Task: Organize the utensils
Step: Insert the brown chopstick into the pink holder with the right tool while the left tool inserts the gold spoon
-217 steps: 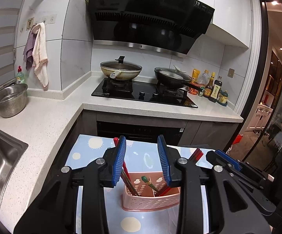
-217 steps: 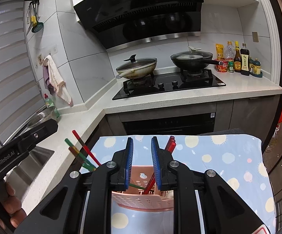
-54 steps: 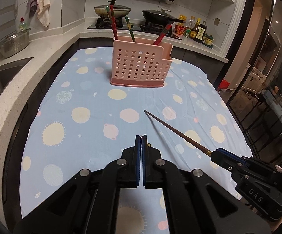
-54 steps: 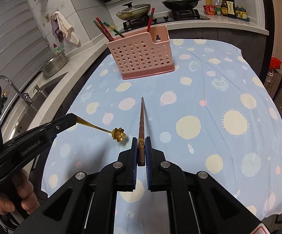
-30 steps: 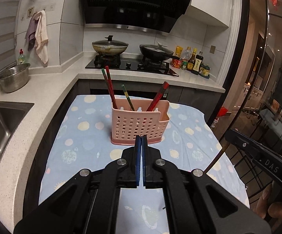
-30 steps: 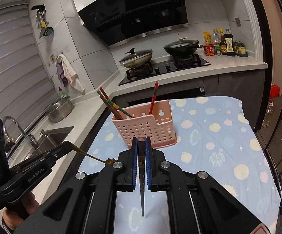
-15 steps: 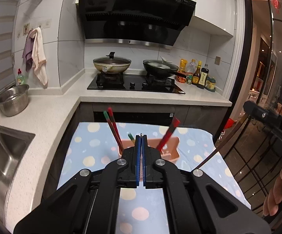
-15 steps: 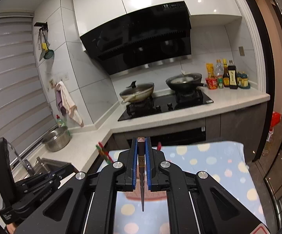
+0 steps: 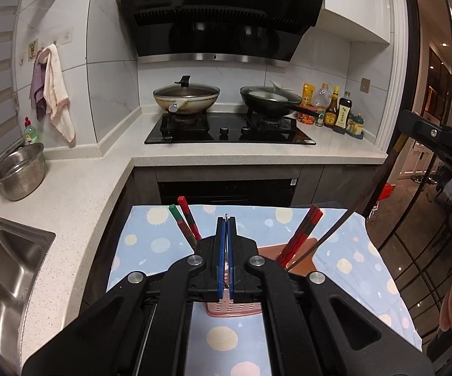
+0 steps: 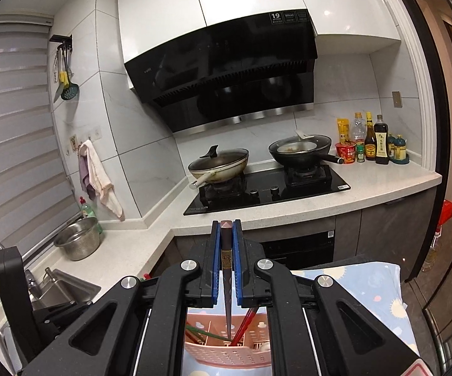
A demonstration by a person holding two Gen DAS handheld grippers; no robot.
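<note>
A pink perforated utensil basket (image 10: 229, 354) stands on the blue dotted tablecloth (image 9: 151, 244), right under both grippers; it also shows in the left wrist view (image 9: 233, 308). Red and green chopsticks (image 9: 185, 222) and a red pair (image 9: 301, 235) stand in it. My right gripper (image 10: 226, 228) is shut on a dark brown chopstick (image 10: 227, 282), held upright with its tip down over the basket. That chopstick (image 9: 351, 216) slants toward the basket in the left wrist view. My left gripper (image 9: 226, 222) is shut on a thin metal spoon handle (image 9: 226, 250); the spoon's bowl is hidden.
A white counter (image 9: 79, 188) wraps around the left and back, with a sink (image 9: 3, 263), a steel colander (image 9: 19, 170), a stove (image 9: 229, 130) with two pans, and sauce bottles (image 9: 335, 112). A glass door (image 9: 429, 188) is on the right.
Both grippers have moved forward and come over the basket, which has slid beneath their jaws. The brown chopstick's tip now hangs at the basket's opening.
</note>
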